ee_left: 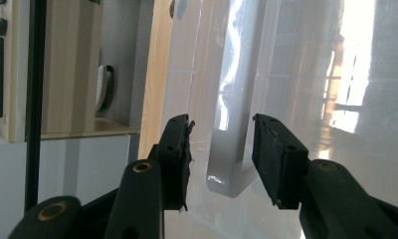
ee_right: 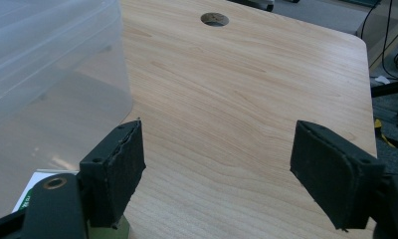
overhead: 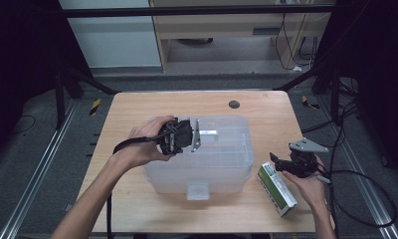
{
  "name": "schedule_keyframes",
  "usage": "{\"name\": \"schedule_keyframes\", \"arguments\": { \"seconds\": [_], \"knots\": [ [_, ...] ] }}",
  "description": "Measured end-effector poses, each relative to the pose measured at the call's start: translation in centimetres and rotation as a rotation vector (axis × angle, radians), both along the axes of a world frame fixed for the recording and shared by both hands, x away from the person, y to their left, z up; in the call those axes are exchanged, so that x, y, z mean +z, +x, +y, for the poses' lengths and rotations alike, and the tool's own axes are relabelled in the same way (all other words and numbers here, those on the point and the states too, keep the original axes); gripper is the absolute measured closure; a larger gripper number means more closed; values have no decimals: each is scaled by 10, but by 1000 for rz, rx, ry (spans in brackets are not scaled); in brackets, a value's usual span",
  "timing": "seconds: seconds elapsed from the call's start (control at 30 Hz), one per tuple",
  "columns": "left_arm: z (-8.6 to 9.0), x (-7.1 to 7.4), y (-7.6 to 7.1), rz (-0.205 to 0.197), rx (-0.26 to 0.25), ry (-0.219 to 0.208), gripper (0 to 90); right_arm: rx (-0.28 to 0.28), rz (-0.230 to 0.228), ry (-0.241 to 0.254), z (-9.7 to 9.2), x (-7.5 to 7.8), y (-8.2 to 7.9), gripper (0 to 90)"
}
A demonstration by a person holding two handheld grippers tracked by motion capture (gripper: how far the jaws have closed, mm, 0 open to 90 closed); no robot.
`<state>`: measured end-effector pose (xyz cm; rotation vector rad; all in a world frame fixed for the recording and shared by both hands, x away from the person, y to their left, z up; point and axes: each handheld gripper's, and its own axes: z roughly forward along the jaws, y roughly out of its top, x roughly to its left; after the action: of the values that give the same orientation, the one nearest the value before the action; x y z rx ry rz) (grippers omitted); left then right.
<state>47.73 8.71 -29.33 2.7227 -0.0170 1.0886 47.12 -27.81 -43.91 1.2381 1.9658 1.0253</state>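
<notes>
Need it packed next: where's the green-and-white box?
High view: the green-and-white box lies on the table's near right, beside the clear bin, below the right gripper.

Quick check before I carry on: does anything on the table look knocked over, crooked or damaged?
Nothing looks spilled or broken. The green and white box lies flat at an angle to the table edge, right of the clear lidded bin. The left gripper is open around the lid's white handle; the right gripper is open by the box.

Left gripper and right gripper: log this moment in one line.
left gripper: open, jaws astride bin lid handle | right gripper: open, above table | box: beside bin
</notes>
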Motion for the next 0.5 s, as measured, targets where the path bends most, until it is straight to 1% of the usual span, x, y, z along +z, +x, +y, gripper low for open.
{"name": "schedule_keyframes", "arguments": {
  "seconds": [0.1,0.13,0.27,0.33,0.37,0.4,0.43,0.5],
  "knots": [
    [-1,-1,1,-4,0,7,607,1,2,1,0,0,0,218],
    [-1,-1,1,1,1,12,615,2,5,2,0,0,0,219],
    [-4,-3,1,-6,-7,29,643,5,10,3,1,0,0,225],
    [-4,-3,1,-8,-8,35,658,7,9,1,1,0,0,227],
    [-5,-3,1,-11,-8,38,680,8,9,1,0,0,0,228],
    [-5,-2,0,-11,-10,37,680,8,9,1,0,0,0,228],
    [-4,-2,0,-10,-15,34,693,7,11,3,1,0,0,229],
    [-5,-2,0,4,-14,46,723,10,14,1,1,0,0,231]
  ]
}}
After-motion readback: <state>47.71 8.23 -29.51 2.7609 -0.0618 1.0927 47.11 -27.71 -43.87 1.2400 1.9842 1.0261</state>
